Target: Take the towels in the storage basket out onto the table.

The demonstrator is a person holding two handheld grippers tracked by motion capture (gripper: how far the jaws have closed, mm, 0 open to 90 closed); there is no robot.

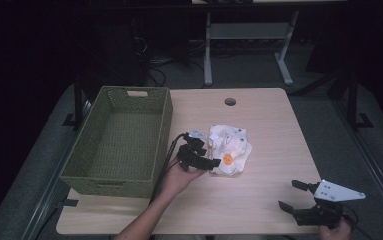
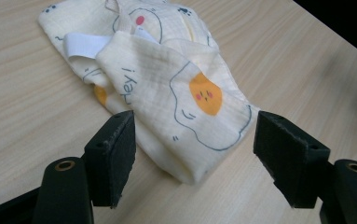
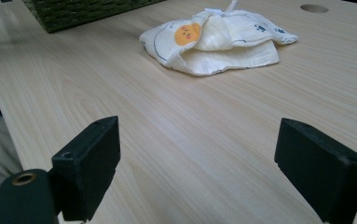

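Note:
A cream cloth [image 1: 231, 147] printed with fried eggs and the word "Hey!" lies crumpled near the middle of the wooden table [image 1: 269, 115]. My left gripper [image 1: 208, 151] sits at the cloth's left edge, held in a hand. In the left gripper view the cloth's [image 2: 167, 79] near corner lies between the open jaws of the left gripper [image 2: 192, 154], and neither pad presses on it. My right gripper [image 1: 291, 195] rests open at the table's front right, well apart from the cloth. In the right gripper view, bare wood lies between the spread jaws of the right gripper [image 3: 195, 168], with the cloth [image 3: 213, 37] farther off.
A green woven basket [image 1: 164, 125], with nothing in it, stands on the left side of the table, close to my left hand; its corner shows as the basket [image 3: 73, 11] at top left. A round cable hole [image 1: 230, 101] sits near the far edge. Desk legs stand behind the table.

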